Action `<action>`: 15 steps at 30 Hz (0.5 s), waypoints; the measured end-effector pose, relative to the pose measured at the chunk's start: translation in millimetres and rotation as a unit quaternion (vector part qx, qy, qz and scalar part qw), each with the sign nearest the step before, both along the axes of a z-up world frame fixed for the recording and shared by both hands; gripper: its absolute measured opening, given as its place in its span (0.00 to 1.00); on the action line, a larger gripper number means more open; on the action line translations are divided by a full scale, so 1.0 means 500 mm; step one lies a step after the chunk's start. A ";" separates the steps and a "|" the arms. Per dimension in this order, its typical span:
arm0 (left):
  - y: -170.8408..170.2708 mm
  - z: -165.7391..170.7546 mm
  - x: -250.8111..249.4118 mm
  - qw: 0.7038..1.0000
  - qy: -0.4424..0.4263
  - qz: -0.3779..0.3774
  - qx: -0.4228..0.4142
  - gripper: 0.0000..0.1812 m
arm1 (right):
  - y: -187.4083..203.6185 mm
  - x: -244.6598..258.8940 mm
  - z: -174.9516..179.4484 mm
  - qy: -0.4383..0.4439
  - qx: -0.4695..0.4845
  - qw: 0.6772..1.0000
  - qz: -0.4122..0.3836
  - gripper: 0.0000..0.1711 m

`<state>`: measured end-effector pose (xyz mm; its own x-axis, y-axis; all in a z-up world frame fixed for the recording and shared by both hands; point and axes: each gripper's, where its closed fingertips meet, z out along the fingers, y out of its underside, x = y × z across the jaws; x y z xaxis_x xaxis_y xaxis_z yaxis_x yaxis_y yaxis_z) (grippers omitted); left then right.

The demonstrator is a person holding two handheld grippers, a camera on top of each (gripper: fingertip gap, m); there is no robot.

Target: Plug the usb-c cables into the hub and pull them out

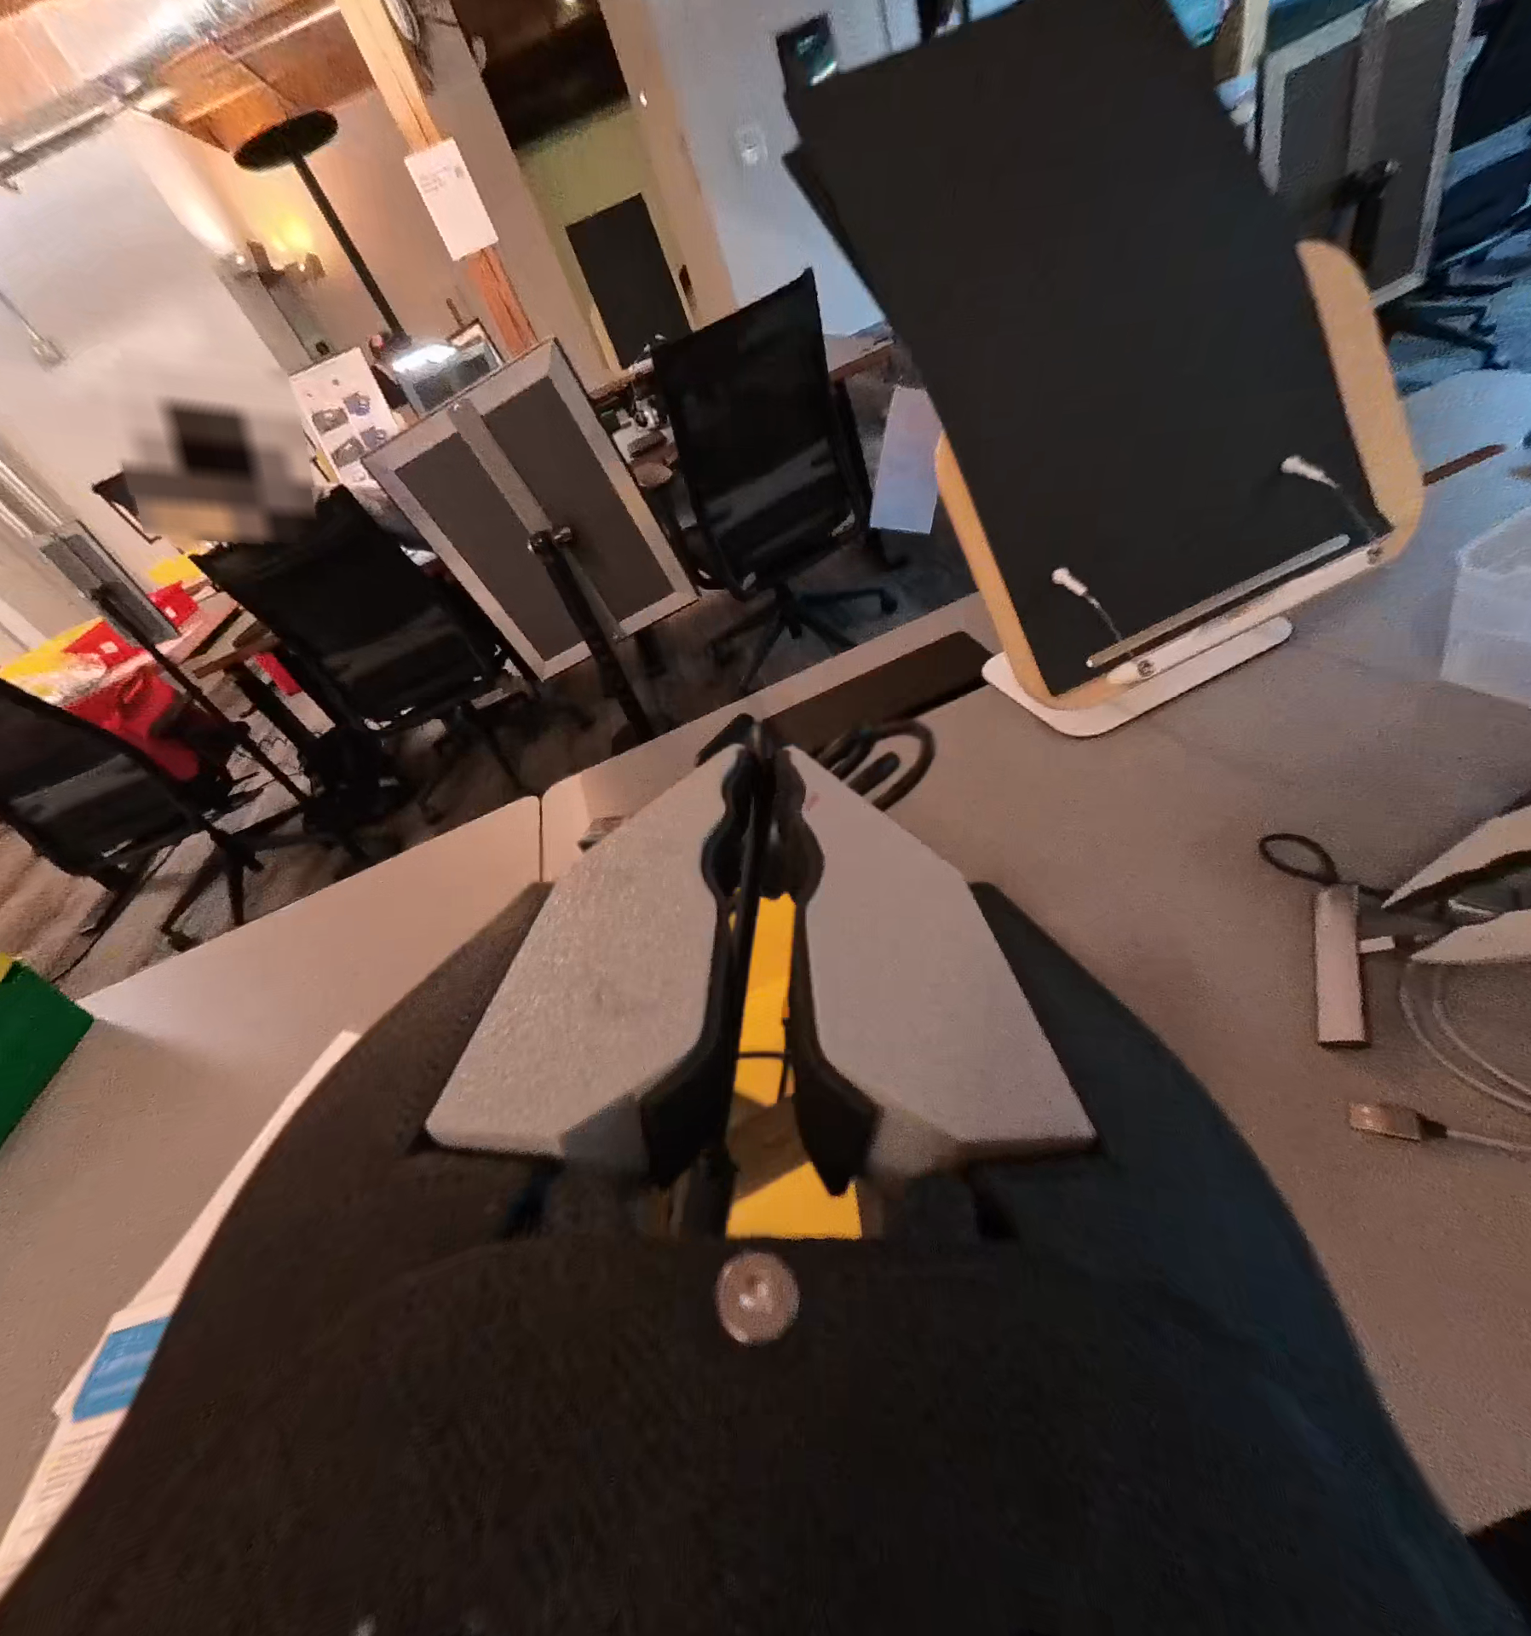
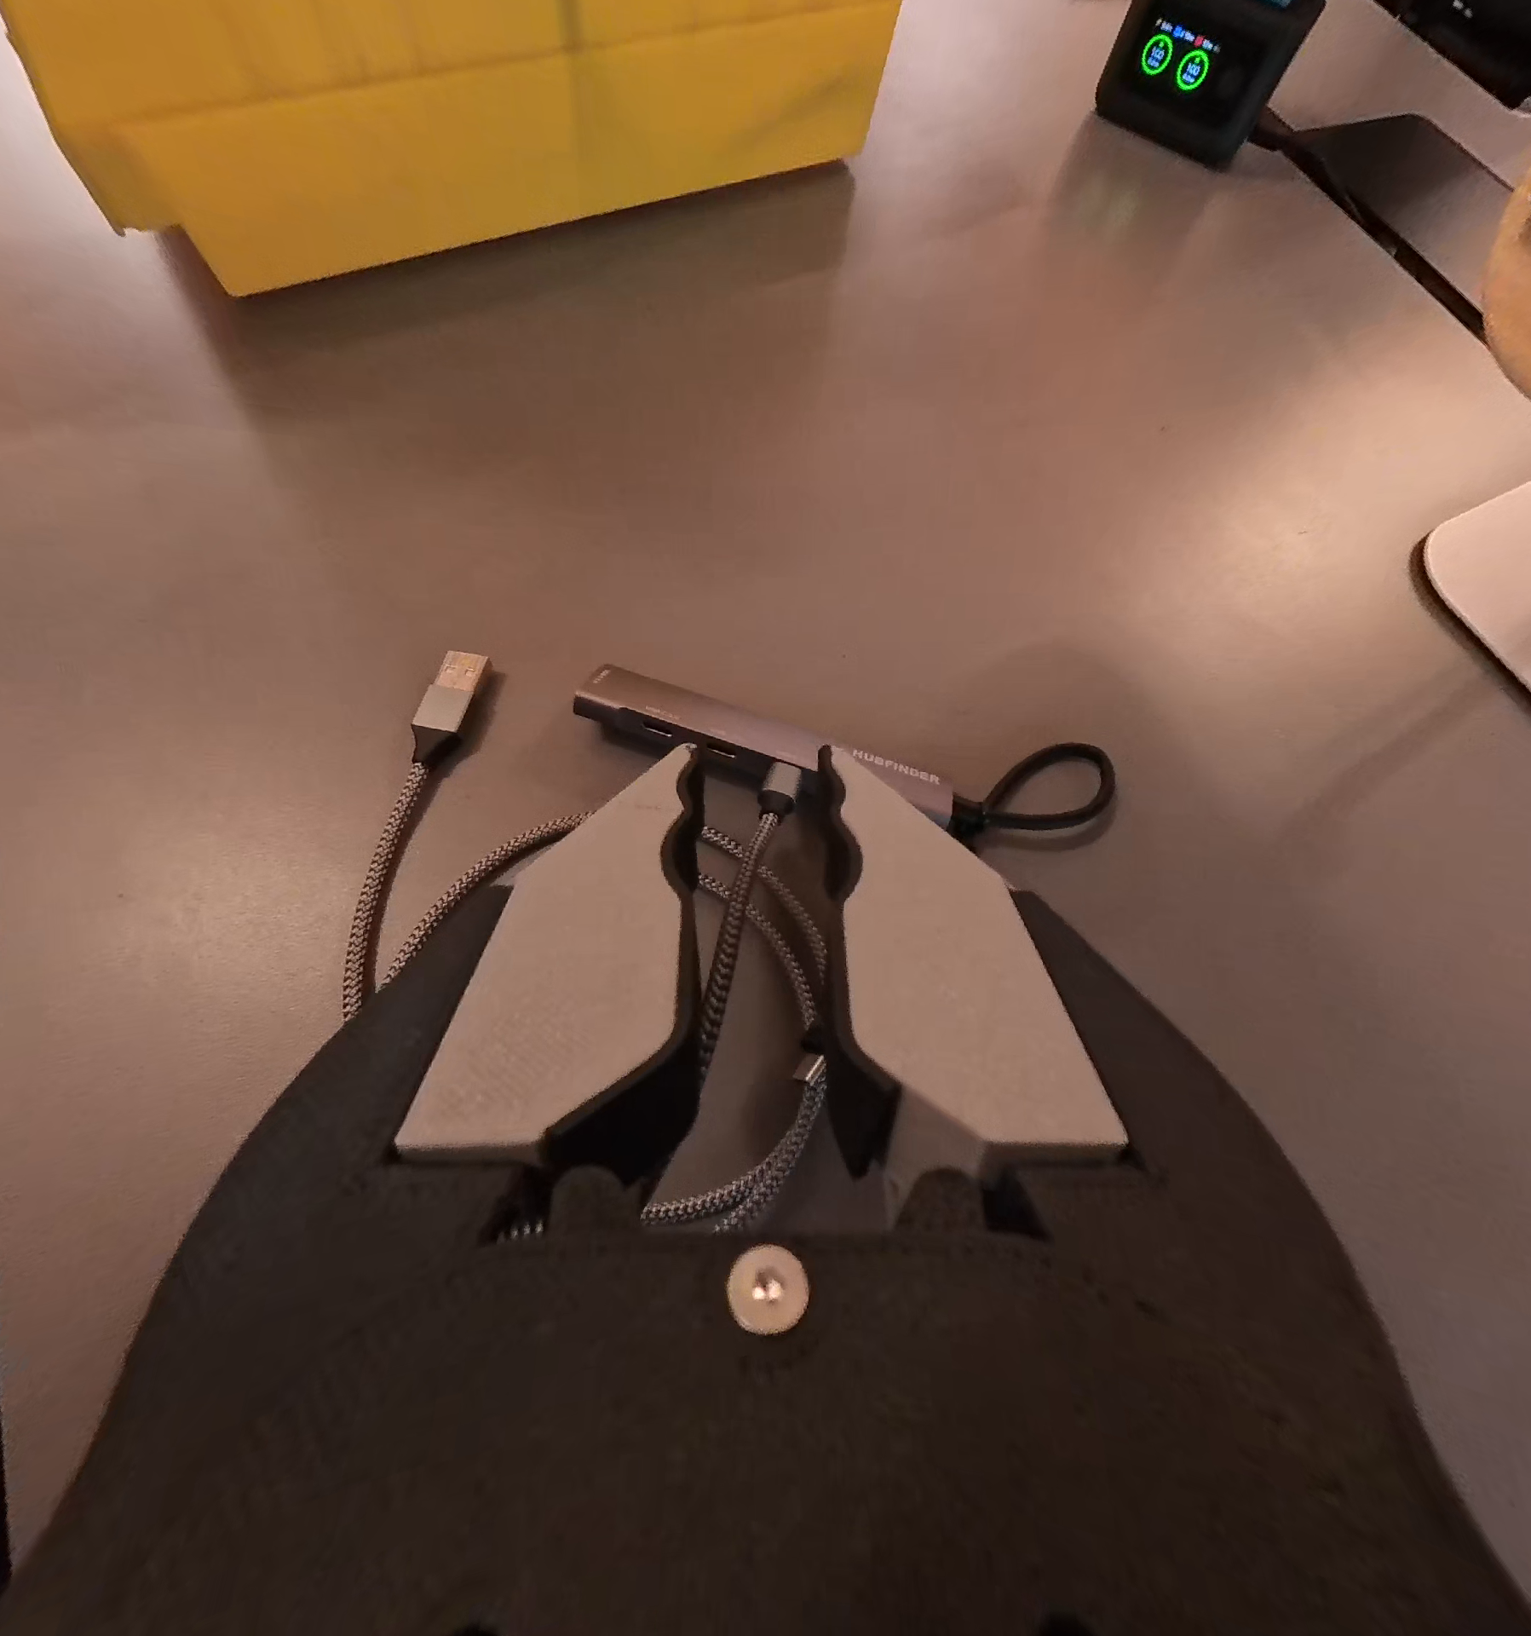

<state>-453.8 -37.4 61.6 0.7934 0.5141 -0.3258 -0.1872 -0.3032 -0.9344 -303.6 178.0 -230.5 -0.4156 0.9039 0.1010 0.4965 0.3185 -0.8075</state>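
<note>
The right gripper [image 2: 757, 752] points down and forward at the grey bench [image 2: 921, 460], its fingers spread to either side of a braided USB-C cable [image 2: 730, 938]. That cable's plug [image 2: 779, 783] sits at a port on the side of the slim grey hub [image 2: 708, 713], between the fingertips; whether they touch it I cannot tell. The hub lies flat just ahead of the tips, its short black lead [image 2: 1049, 788] looped at the right end. A USB-A plug [image 2: 453, 699] lies loose to the left of the hub. A yellow bin [image 2: 478, 115] stands well beyond. The left gripper [image 1: 757, 752] is held level above the bench, tilted, fingers pressed together with nothing visibly between them. The hub [image 1: 1337, 965] shows far to its right.
</note>
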 end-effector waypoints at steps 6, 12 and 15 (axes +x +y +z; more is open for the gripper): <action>0.023 -0.025 0.040 1.000 -0.003 -0.030 -0.010 0.01 | 0.001 0.000 0.002 0.002 -0.001 1.000 -0.001 0.13; 0.027 -0.095 0.034 0.998 0.000 -0.020 -0.066 0.01 | 0.002 0.000 -0.002 -0.001 0.004 1.000 -0.003 0.13; 0.024 -0.137 0.017 0.995 -0.013 -0.014 -0.097 0.01 | 0.003 -0.001 -0.003 -0.001 0.006 1.000 -0.004 0.13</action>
